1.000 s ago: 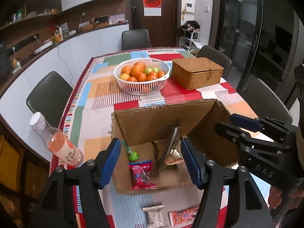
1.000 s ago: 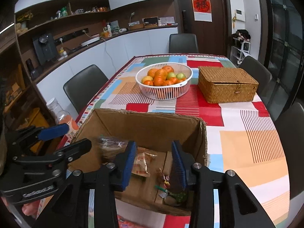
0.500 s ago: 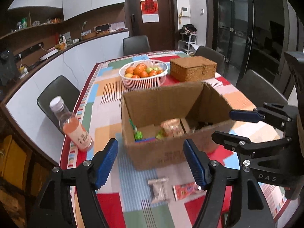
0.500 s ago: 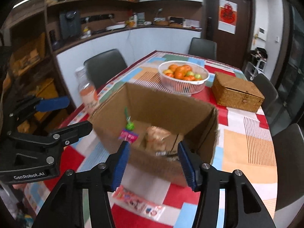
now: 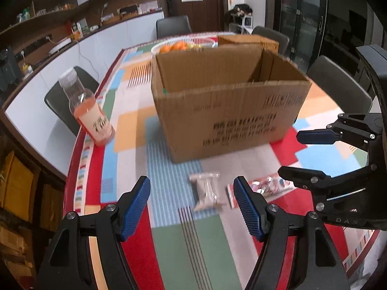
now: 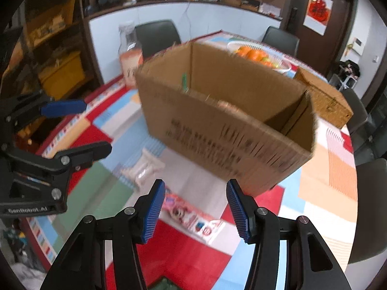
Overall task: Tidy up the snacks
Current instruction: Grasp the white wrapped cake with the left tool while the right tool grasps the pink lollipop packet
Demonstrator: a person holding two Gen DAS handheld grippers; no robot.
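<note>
- Now my left claw (image 5: 192, 203) and right claw (image 6: 195, 207) both gape, holding nothing.
- Risk, I judge: the crinkly clear snack packet (image 5: 207, 191) slips aside, or I snag the brown cardboard box (image 5: 229, 106).

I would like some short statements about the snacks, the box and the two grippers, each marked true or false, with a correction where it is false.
1. Both the left gripper and the right gripper are open and hold nothing. True.
2. The clear snack packet lies inside the cardboard box. False: it lies on the tablecloth, in front of the box.
3. The pink snack packet lies on the cloth beside the clear one. True.
4. The drink bottle lies on its side. False: it stands upright, to the left of the box.
5. The fruit basket holds bananas. False: round orange fruit.
</note>
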